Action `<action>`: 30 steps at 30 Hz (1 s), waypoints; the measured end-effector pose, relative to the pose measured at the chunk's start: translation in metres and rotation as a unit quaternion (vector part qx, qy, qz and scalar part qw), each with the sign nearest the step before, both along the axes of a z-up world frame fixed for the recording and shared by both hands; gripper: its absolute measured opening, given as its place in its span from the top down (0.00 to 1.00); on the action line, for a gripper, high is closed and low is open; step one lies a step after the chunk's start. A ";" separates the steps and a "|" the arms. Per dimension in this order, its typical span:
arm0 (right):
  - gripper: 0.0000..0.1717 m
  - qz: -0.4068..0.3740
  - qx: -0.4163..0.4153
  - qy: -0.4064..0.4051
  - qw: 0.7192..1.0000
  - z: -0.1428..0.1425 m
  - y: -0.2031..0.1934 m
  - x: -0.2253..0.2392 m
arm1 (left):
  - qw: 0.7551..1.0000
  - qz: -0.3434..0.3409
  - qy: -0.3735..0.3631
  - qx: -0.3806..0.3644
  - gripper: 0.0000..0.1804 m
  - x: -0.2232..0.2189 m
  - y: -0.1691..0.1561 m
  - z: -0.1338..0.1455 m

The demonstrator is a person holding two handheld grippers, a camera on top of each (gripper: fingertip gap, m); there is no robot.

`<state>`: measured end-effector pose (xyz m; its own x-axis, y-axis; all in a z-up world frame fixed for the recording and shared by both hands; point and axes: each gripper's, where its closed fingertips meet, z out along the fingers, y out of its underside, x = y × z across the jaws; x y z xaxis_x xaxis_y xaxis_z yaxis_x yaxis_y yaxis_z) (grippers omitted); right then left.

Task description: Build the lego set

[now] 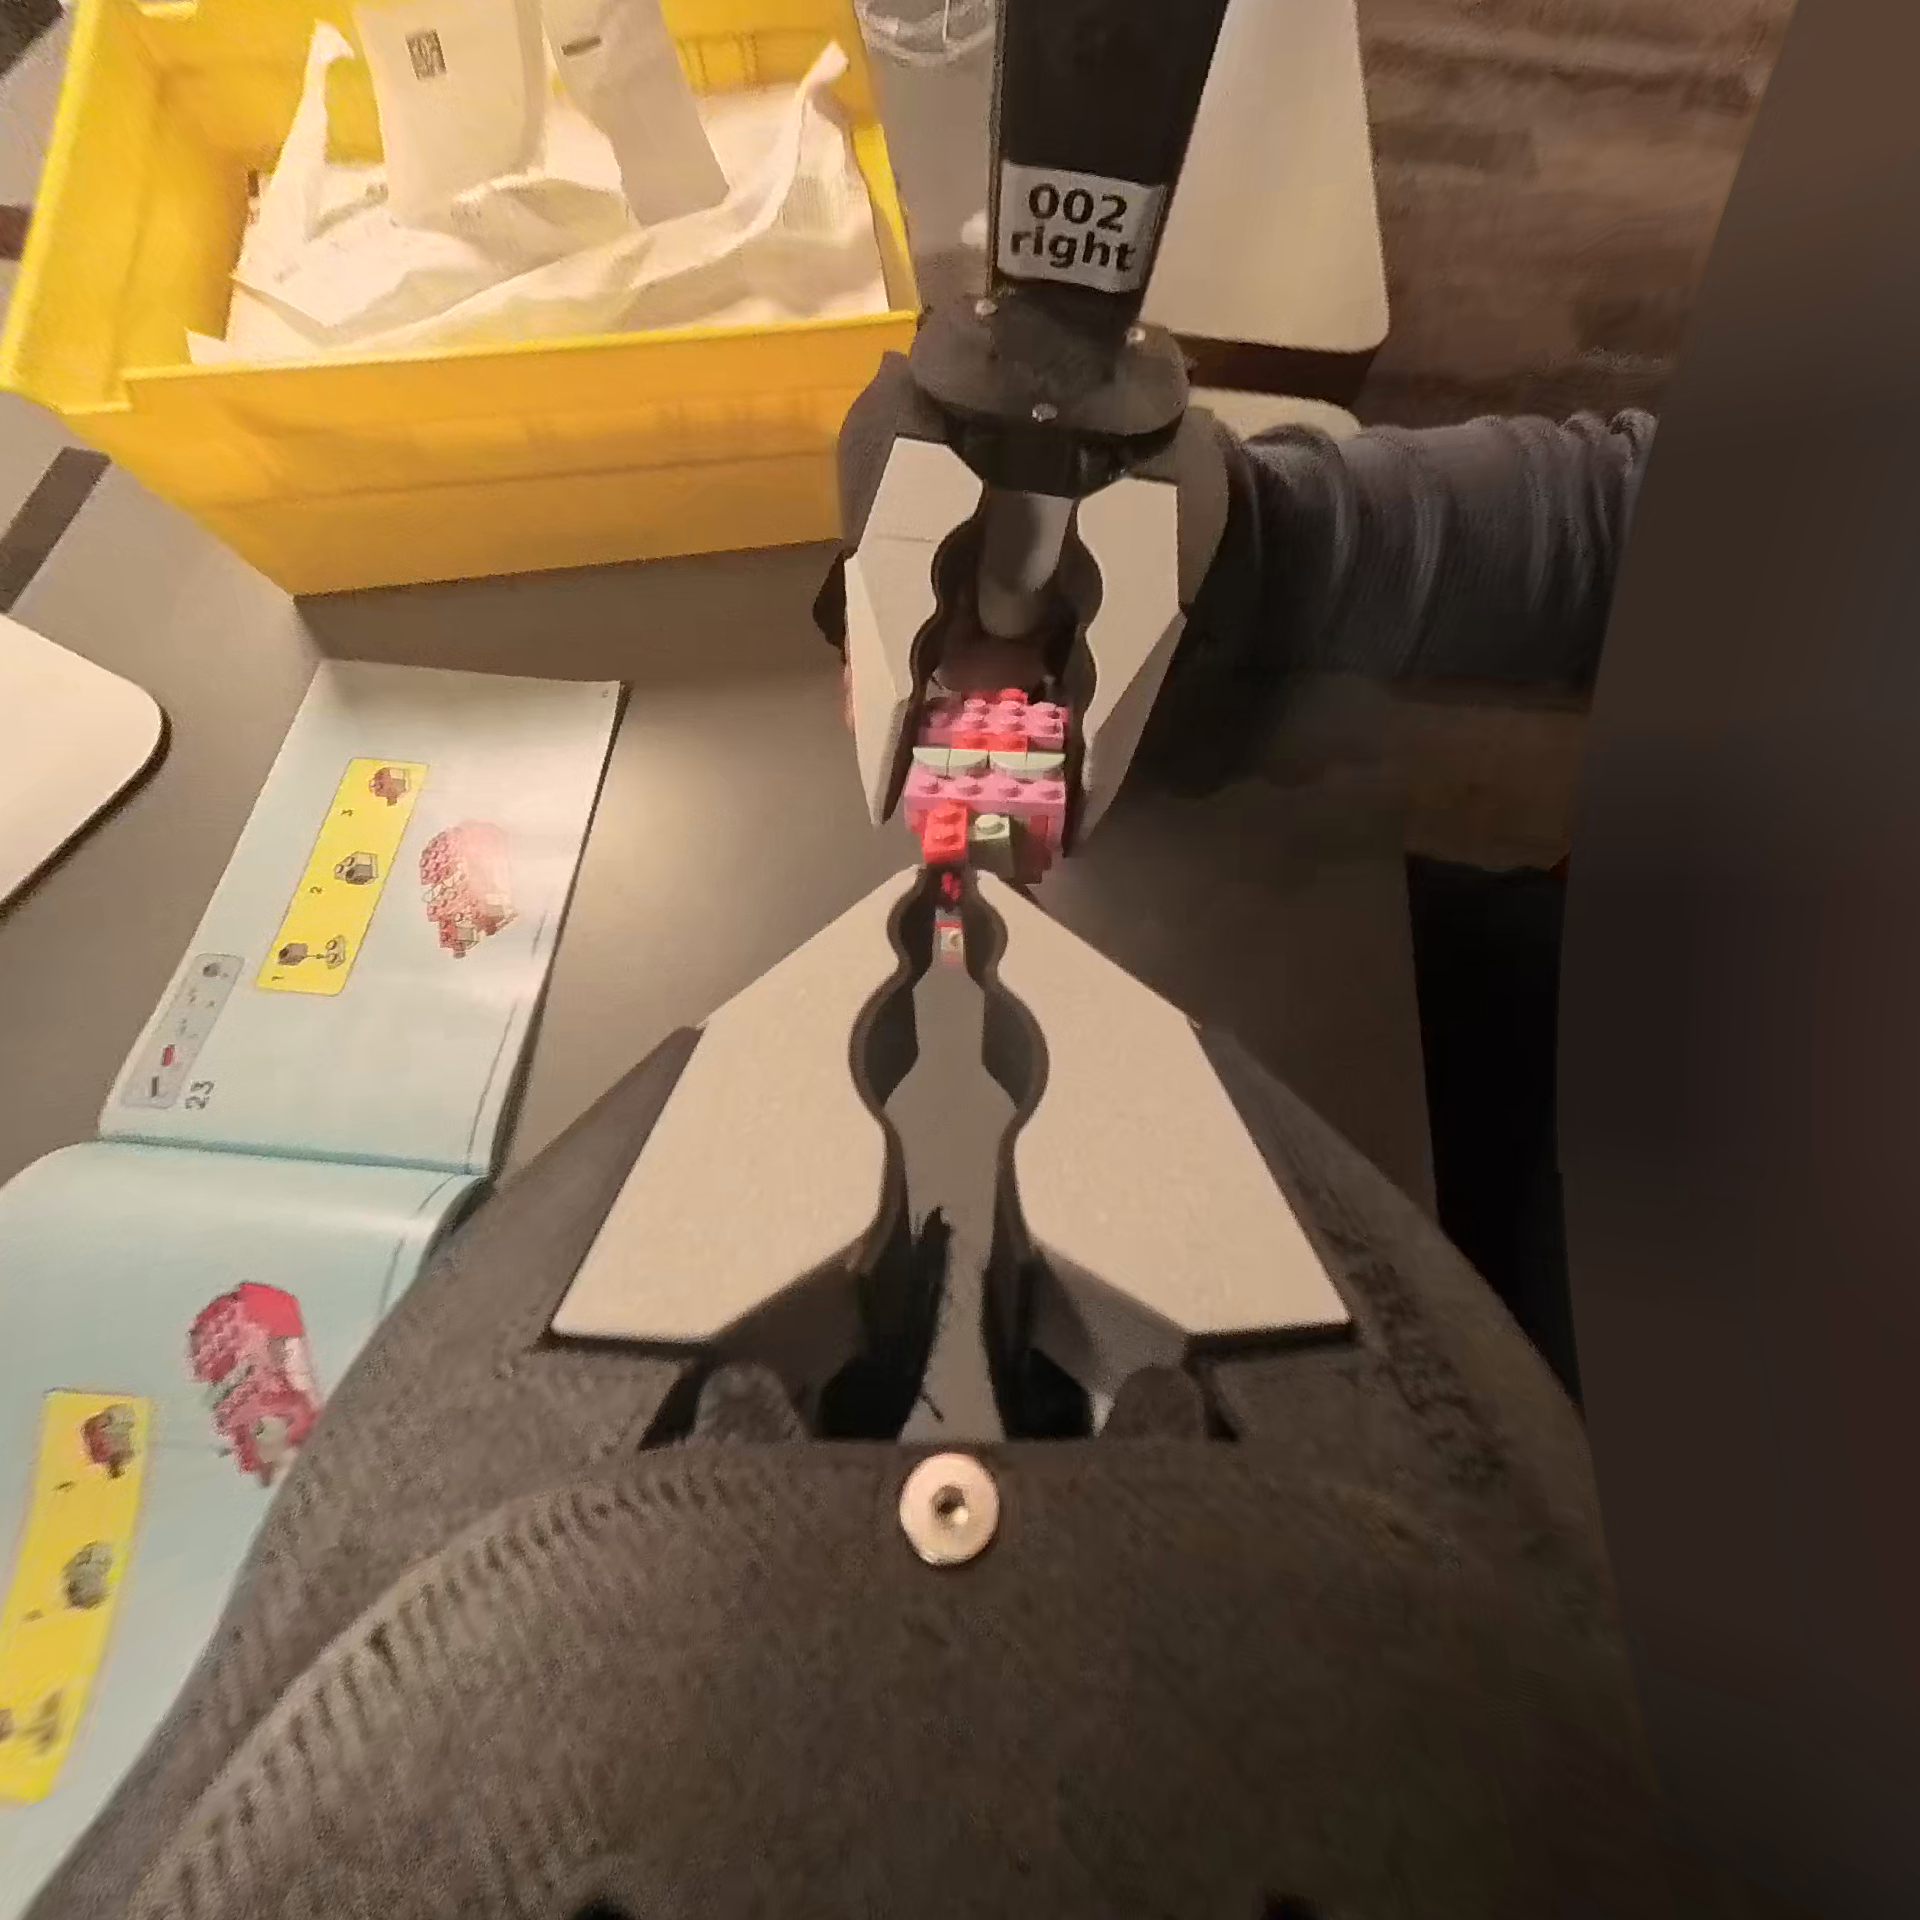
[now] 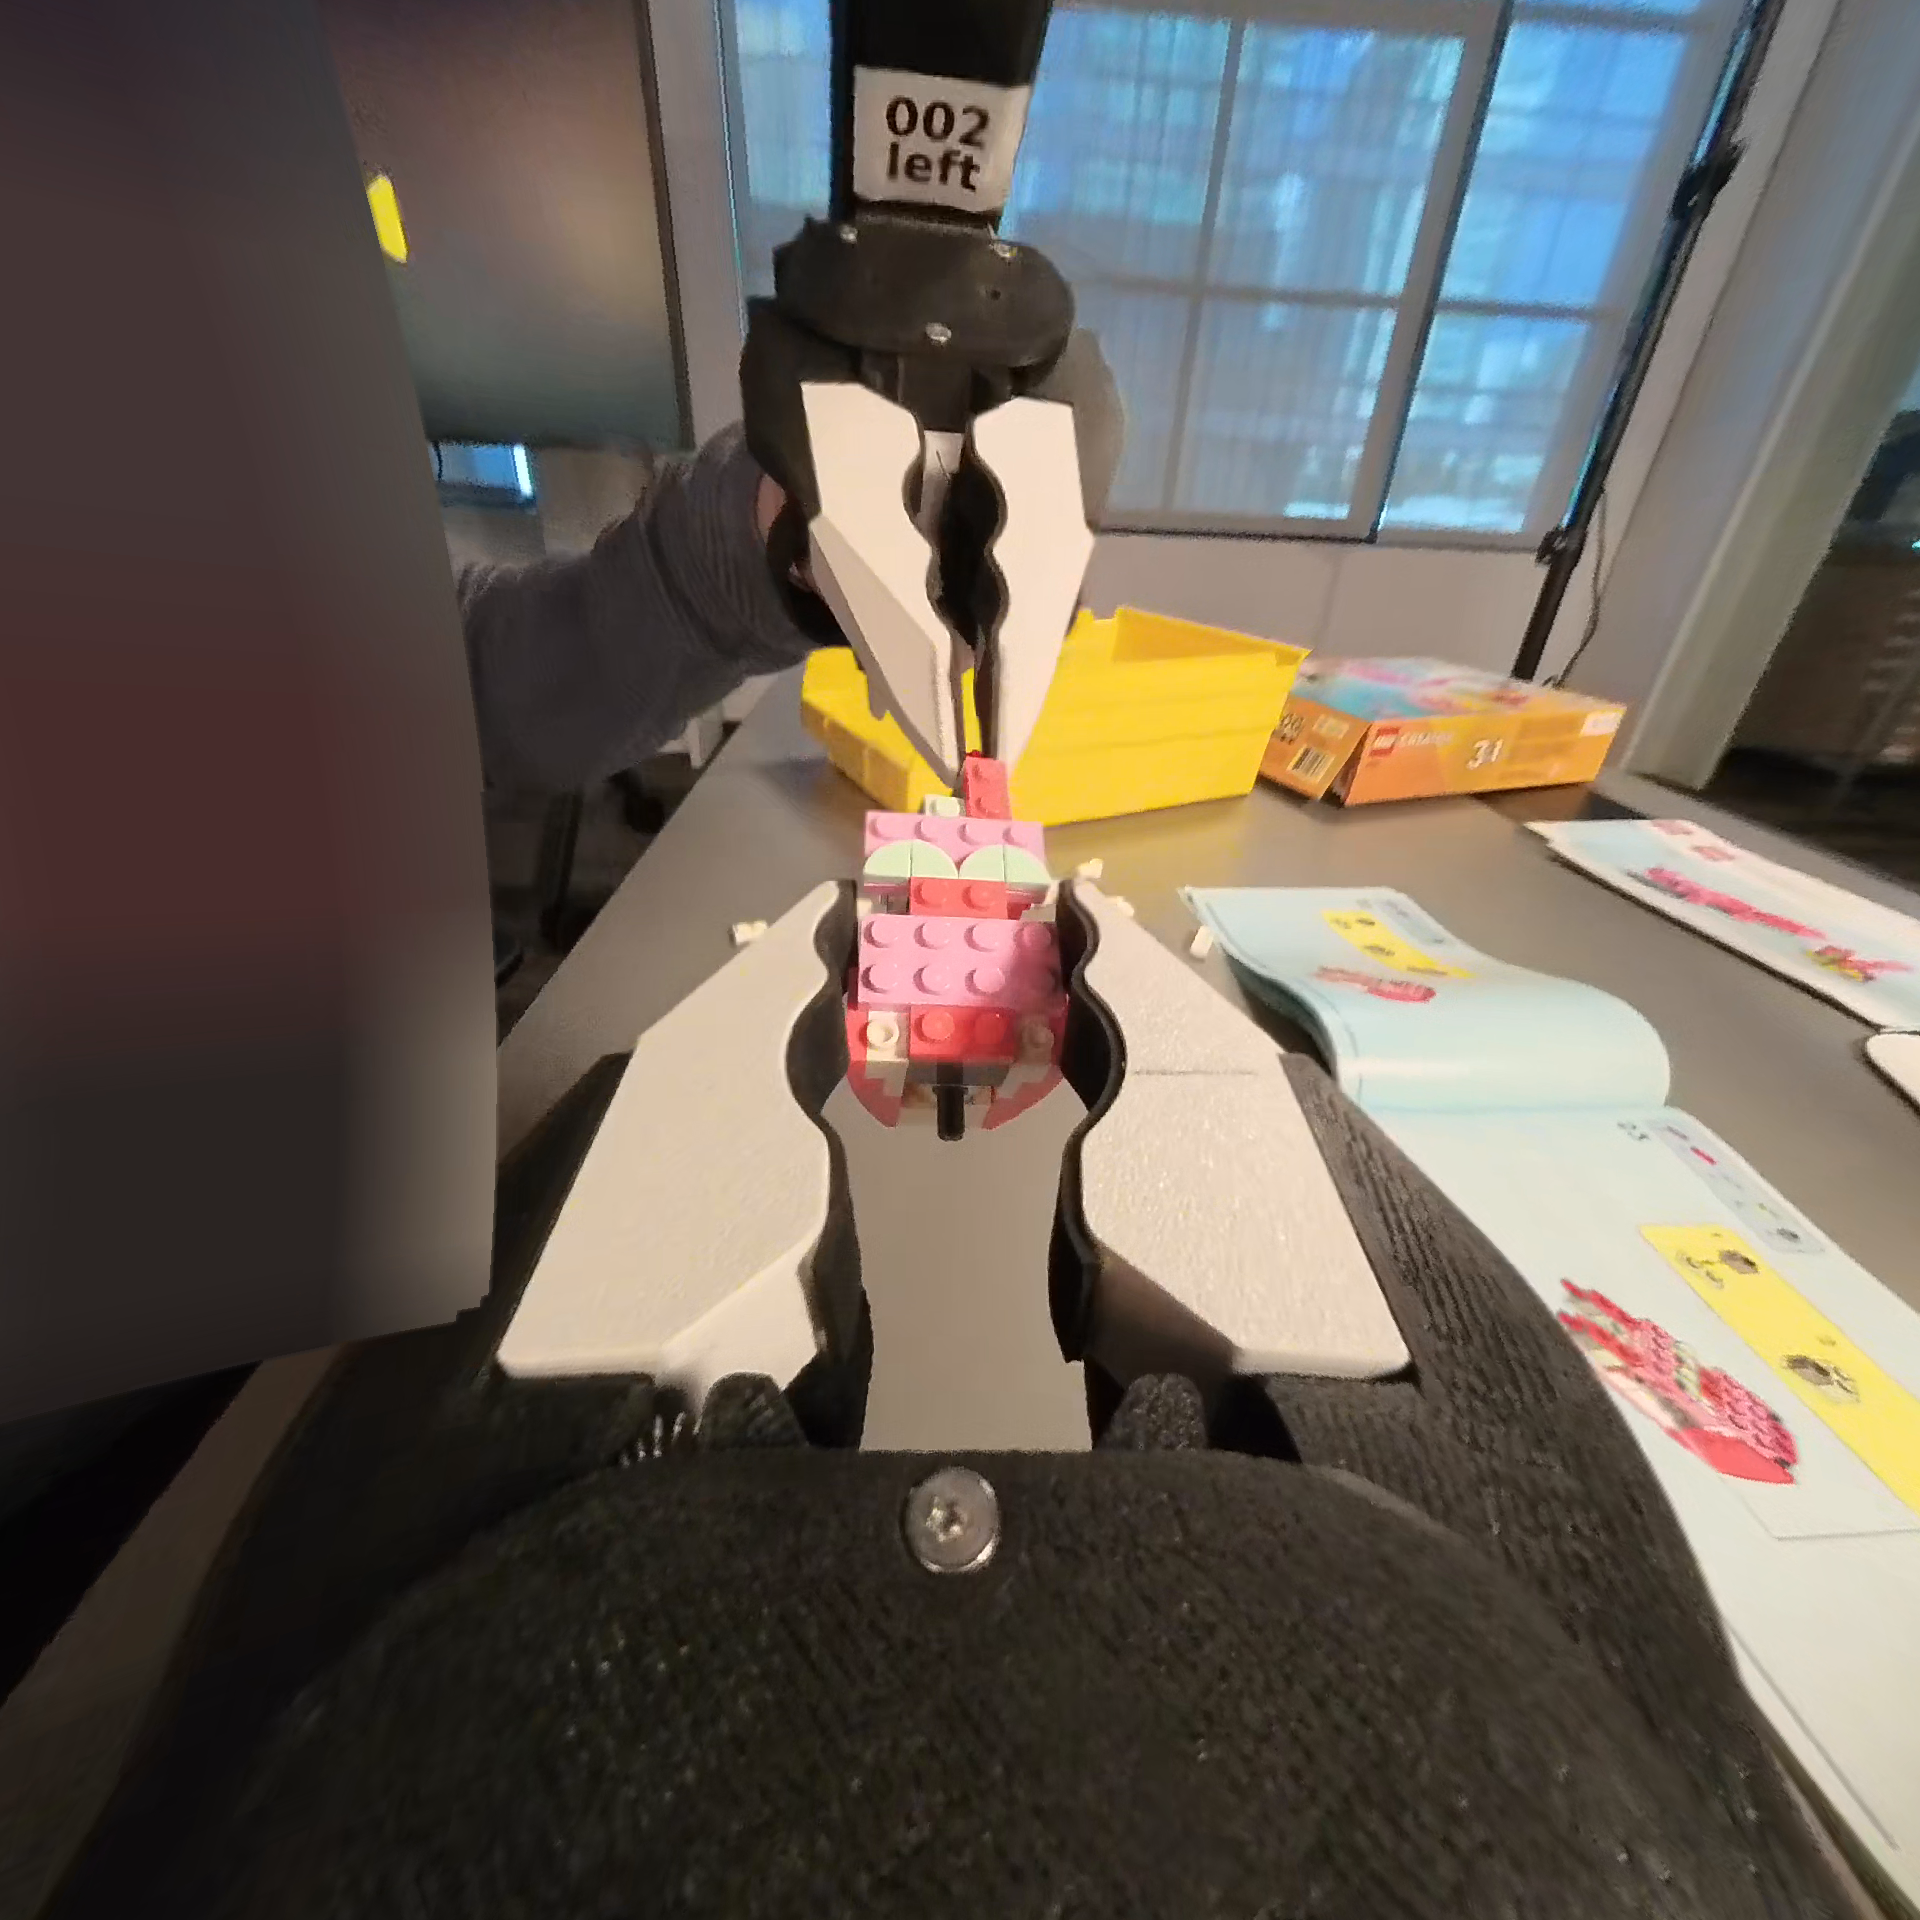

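Pink, red and pale green bricks made up the model [image 2: 961, 977], and it sat above the table [image 2: 1299, 842], squeezed between the fingers of the half-open right claw [image 2: 956, 909]. The left claw [image 1: 948, 883] was almost shut on a small red brick [image 1: 948, 826] at the model's far end. Its underside was hidden, and a grey blur covered one side of each picture.
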<state>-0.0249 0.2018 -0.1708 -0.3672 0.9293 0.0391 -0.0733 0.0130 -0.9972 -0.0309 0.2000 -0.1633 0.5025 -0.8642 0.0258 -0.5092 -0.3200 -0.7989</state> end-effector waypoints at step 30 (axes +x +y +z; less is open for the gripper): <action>0.79 -0.013 -0.043 0.081 0.996 0.033 0.015 0.018 | 0.998 -0.012 0.063 0.009 0.98 0.018 0.017 0.033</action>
